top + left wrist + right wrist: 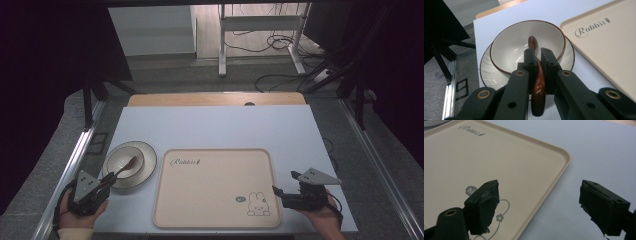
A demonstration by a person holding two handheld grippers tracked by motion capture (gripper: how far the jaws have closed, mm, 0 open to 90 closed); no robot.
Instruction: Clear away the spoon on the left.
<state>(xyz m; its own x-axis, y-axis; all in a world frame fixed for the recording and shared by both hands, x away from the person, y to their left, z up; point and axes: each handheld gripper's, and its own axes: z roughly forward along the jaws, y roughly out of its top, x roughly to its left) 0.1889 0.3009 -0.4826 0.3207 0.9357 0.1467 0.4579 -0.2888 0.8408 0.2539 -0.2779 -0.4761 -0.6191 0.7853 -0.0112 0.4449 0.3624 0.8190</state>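
A cream bowl (pixel 124 161) with a brown rim stands on a ribbed plate (pixel 145 172) at the table's left. A brown wooden spoon (pixel 538 82) lies with its head in the bowl (pixel 509 47) and its handle pointing toward me. My left gripper (pixel 537 53) is shut on the spoon's handle; in the high view the left gripper (pixel 106 181) sits just left of the plate's near rim. My right gripper (pixel 539 205) stands open over the right edge of the beige tray (pixel 474 162), nothing between its jaws. In the high view the right gripper (pixel 278 191) rests at the tray's right side.
The beige tray (pixel 210 200), printed with "Rabbit" and a rabbit drawing, lies in the middle of the pale blue table (pixel 215 127). A wooden board (pixel 215 99) edges the far side. Metal rails run along both table sides, with a floor and cables beyond.
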